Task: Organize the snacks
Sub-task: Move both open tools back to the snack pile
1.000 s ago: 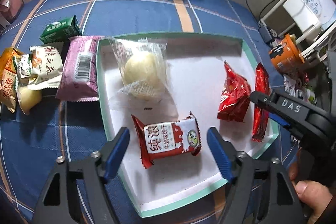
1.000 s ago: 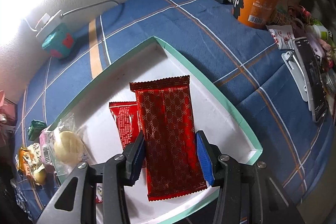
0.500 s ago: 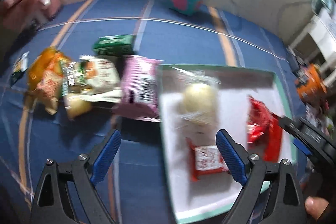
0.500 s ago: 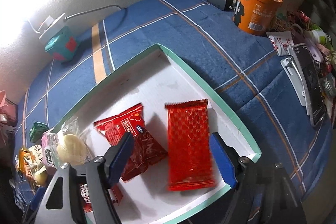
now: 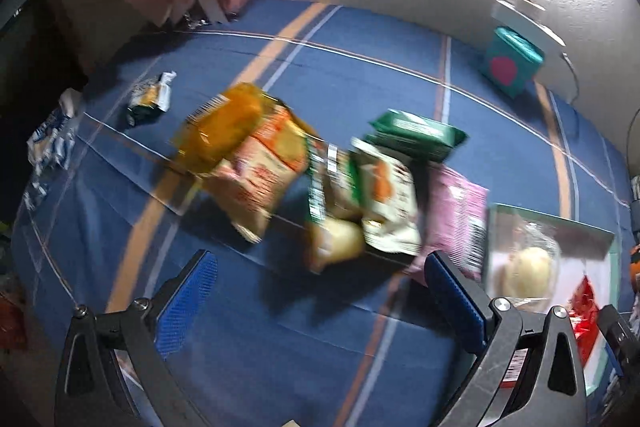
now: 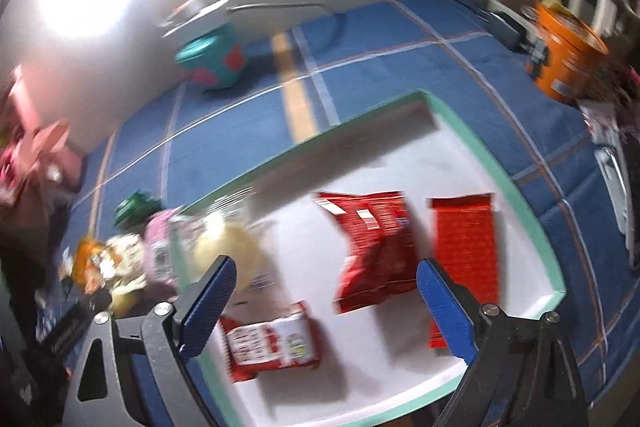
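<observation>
Tray [image 6: 496,163] holds bun [image 6: 228,251], three red packets [image 6: 376,251]; both tools opening, empty.

The left gripper [image 5: 320,301] tilts steeply downward, its two blue-padded fingers [image 5: 188,305] spread wide apart. Its jaws are opening, with nothing between them. The right gripper [image 6: 326,307] also tilts steeply downward, its blue-padded fingers [image 6: 446,311] set well apart. Its jaws are opening too, and nothing is gripped between them. Black frames with silver screws carry the fingers of both grippers. Both views are blurred by motion.
</observation>
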A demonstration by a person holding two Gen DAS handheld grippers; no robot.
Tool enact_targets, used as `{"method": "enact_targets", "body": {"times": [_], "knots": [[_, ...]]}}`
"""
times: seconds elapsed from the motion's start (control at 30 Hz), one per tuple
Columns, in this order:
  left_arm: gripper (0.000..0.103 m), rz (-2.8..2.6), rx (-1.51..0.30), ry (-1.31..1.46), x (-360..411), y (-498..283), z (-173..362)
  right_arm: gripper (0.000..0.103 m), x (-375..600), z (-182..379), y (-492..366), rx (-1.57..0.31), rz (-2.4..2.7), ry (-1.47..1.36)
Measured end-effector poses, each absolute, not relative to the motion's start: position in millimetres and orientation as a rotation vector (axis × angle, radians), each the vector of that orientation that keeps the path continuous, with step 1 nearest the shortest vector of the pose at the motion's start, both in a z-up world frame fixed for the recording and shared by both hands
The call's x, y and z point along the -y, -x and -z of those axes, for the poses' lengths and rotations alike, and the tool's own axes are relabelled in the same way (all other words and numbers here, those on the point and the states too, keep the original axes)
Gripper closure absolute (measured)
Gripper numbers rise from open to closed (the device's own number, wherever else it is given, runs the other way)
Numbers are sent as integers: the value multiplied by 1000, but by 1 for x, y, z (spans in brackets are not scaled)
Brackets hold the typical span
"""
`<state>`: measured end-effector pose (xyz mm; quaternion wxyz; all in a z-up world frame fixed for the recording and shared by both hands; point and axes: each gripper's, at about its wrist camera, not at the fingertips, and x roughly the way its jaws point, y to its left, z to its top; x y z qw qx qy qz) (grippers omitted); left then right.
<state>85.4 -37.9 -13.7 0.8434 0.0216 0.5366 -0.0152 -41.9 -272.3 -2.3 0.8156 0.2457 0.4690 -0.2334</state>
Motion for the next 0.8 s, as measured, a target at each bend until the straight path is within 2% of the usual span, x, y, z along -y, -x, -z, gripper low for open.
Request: {"method": "enact_targets", "body": {"times": [0.1,0.2,0.47,0.8], "knots": [[0,13,-1130,-55,23,-94,13,7,252,1,31,-1007,433,-487],[0,-39,-1126,-42,0,-101,13,0,230,4,22,-1023,351,-456],[0,-144,-1120,46,-46,-109,10,0,173,13,-3,-1058,158,-442],[0,-105,-1163,93,-51,-121,15,0,156,18,-23,-1047,125,-417]]}}
